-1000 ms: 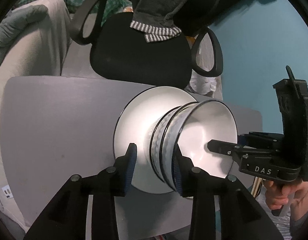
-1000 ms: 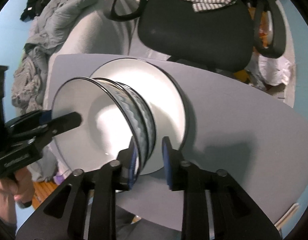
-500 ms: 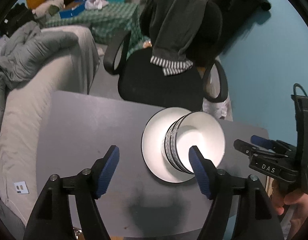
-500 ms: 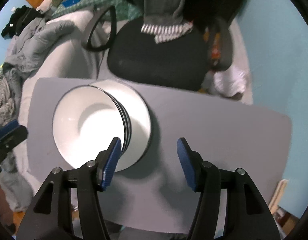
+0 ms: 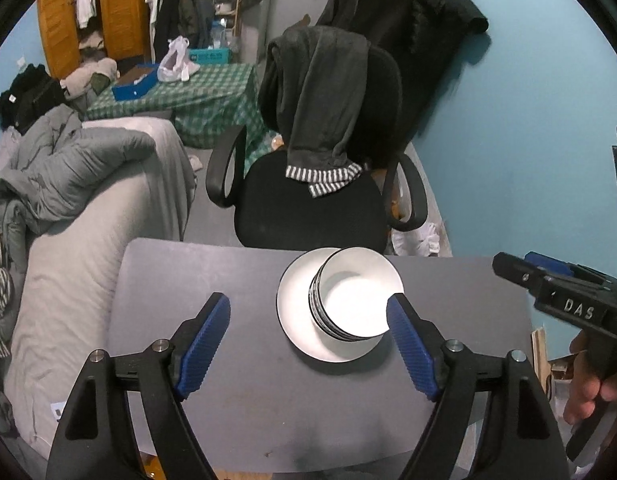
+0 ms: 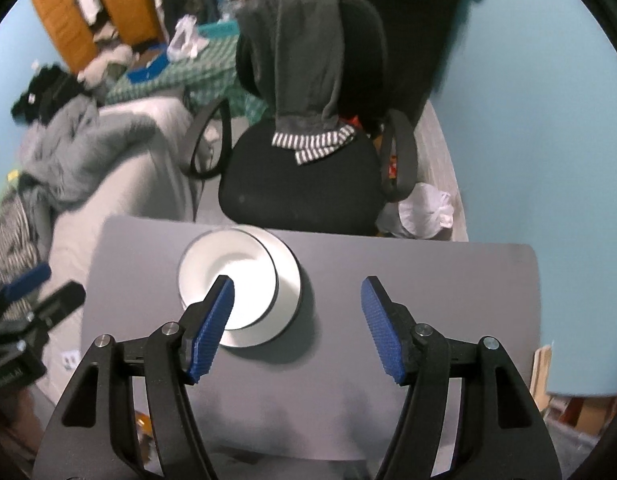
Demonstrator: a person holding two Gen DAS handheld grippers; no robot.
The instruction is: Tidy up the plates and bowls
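Both grippers hang above the grey counter (image 5: pixel 236 360) holding nothing. The left gripper (image 5: pixel 308 344) is opening, fingers (image 5: pixel 204 344) spread wide; the right gripper (image 6: pixel 296 328) stands open. The stacked bowls (image 5: pixel 354 300) sit on the white plate (image 5: pixel 296 308) at the counter's far edge.

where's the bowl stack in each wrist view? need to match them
Left wrist: bowl stack right of centre, on the white plate, by the right-side pad.
Right wrist: bowl stack left of centre, partly behind the left-side pad.
Shared landmark: black office chair behind the table.
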